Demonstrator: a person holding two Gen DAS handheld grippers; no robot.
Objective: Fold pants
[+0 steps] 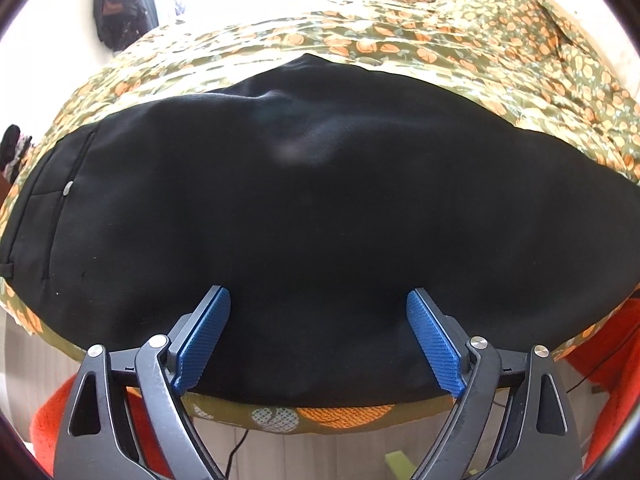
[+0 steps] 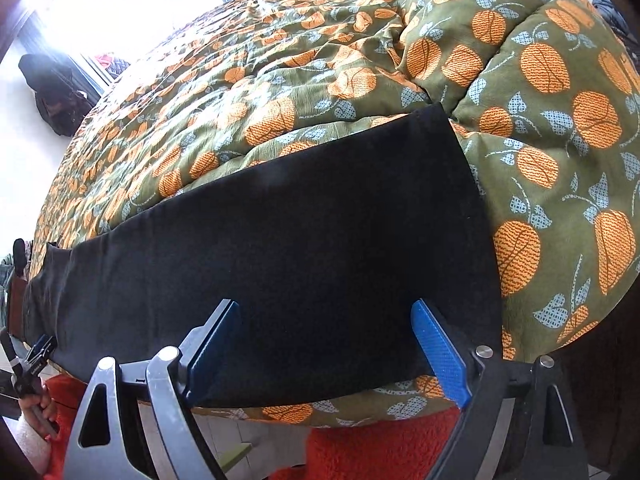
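Black pants (image 1: 320,208) lie flat along the near edge of the bed, on the green quilt (image 1: 480,48) with orange fruit print. They look folded lengthwise into one long band. The waist end with a small button is at the left in the left wrist view. The hem end is at the right in the right wrist view (image 2: 452,184).

Left gripper (image 1: 318,304): jaws spread wide, blue pads standing on the pants near the bed edge, nothing pinched. Cloth between them is flat, not bunched.

Right gripper (image 2: 326,316): same, jaws wide apart over the pants just left of the hem end, no hold on the fabric.

The right wrist view also catches the left gripper (image 2: 38,350) and the hand (image 2: 40,404) holding it at the far left edge of the picture, by the waist end.

An orange rug (image 2: 380,444) is on the floor below the bed edge.
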